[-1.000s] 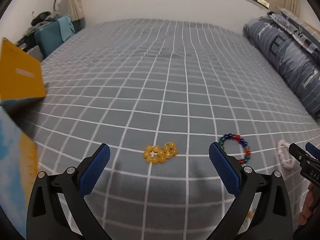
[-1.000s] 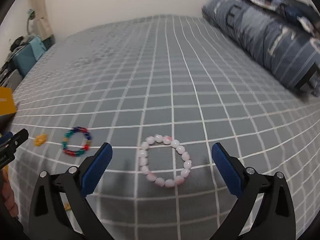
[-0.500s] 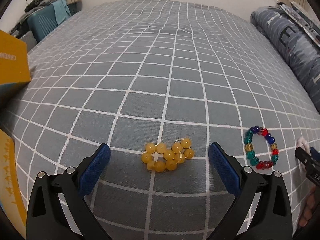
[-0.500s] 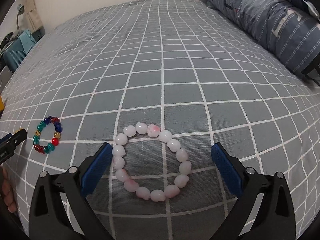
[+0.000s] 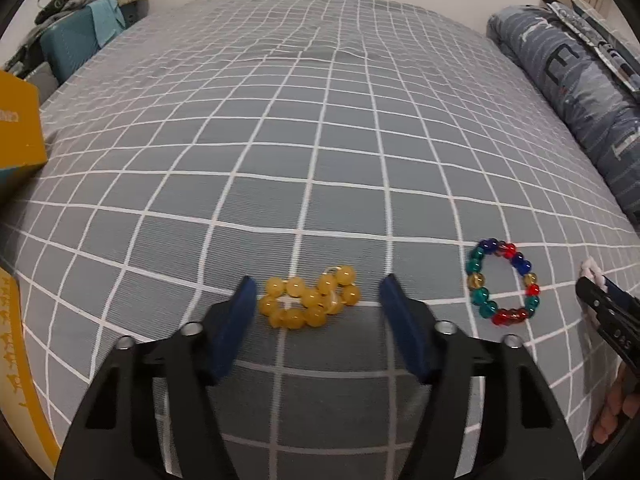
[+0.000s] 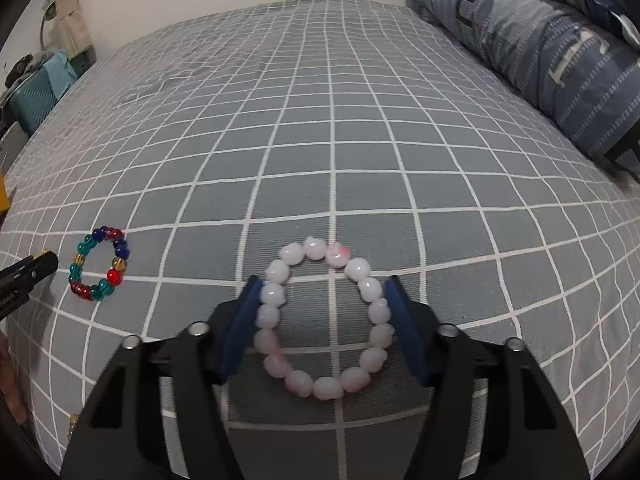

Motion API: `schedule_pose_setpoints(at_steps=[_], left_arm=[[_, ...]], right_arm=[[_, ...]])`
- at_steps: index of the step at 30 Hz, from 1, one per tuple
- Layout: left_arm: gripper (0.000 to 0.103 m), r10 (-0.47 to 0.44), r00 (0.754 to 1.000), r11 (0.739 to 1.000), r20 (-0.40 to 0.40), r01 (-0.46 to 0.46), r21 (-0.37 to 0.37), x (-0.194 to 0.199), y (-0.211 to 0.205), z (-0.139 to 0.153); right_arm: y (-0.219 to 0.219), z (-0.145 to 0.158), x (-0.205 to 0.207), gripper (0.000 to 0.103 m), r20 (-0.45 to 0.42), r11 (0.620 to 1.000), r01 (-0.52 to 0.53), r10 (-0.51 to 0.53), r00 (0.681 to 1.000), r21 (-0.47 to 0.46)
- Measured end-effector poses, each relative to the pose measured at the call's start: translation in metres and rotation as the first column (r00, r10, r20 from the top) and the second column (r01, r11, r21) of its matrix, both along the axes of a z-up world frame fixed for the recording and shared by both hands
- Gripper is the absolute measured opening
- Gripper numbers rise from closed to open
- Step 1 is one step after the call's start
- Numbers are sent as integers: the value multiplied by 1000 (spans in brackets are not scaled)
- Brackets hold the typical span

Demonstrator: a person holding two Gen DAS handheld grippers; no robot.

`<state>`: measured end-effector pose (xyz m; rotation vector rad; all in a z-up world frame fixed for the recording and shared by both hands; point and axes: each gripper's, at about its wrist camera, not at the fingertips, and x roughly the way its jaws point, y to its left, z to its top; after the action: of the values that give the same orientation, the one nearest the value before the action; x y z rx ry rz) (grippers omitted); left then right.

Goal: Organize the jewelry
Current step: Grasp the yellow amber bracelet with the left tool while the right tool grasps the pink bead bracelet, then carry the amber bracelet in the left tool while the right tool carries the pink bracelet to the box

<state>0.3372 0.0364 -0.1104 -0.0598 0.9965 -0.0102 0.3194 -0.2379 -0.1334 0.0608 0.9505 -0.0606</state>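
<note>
A bunched yellow bead bracelet (image 5: 309, 302) lies on the grey checked bed between the blue pads of my left gripper (image 5: 318, 298), which is partly closed around it with a small gap on each side. A pale pink bead bracelet (image 6: 325, 322) lies as an open ring between the pads of my right gripper (image 6: 323, 296); the pads touch or nearly touch its sides. A multicoloured bead bracelet (image 5: 503, 287) lies between the two grippers and also shows in the right wrist view (image 6: 100, 263).
A yellow box (image 5: 18, 120) stands at the bed's left edge, with a yellow and blue lid or panel (image 5: 16, 364) nearer me. A rolled striped duvet (image 6: 552, 44) lies along the right side. A teal case (image 5: 80, 40) stands beyond the far left corner.
Both grippers have dropped lower and moved forward over their bracelets, and both pairs of jaws have narrowed from wide open to closely framing the beads.
</note>
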Motion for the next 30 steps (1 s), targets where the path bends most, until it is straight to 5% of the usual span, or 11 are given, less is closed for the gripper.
schedule_pose_setpoints(at_steps=[8,30], left_arm=[[18,-53,999,998,-7,53,-23,-1,-5,2],[17,-66,996,998,68,66,9,-11,-7,14]], right_arm=[[9,1,0,19,15,998,-39,39,999,-39],[8,21,-10,19,108,1000,-30,30,994,6]])
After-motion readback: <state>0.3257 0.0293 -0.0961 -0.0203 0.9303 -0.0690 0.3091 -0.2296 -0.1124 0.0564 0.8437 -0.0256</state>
